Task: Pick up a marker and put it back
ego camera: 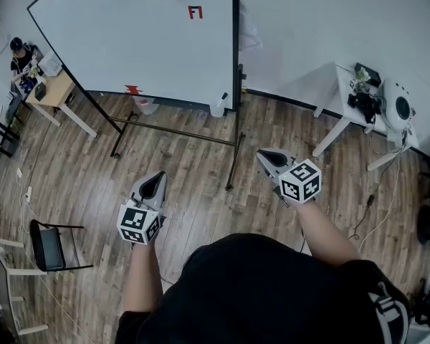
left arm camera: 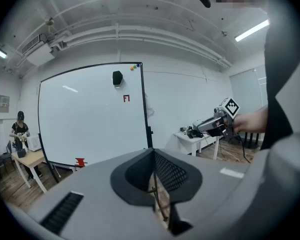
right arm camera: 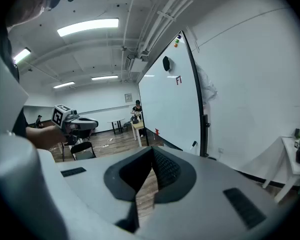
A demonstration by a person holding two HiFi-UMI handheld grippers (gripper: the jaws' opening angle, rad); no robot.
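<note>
Bright ceiling lights (right arm camera: pixel 87 27); fisheye-bent edges, dark corners.

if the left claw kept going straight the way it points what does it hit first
Most likely the whiteboard, near its right edge. The left claw, shut and empty, points at it over wooden floor. Depth is unclear, so it could just pass that edge.

Unclaimed for now: the marker (ego camera: pixel 224 97), a small dark stick, rests tilted at the lower right corner of the whiteboard (ego camera: pixel 129 34), in the upper middle of my head view. My right gripper view catches the marker (right arm camera: pixel 194 144) right of centre, beside the board's black edge. Its colour is too small to tell.
</note>
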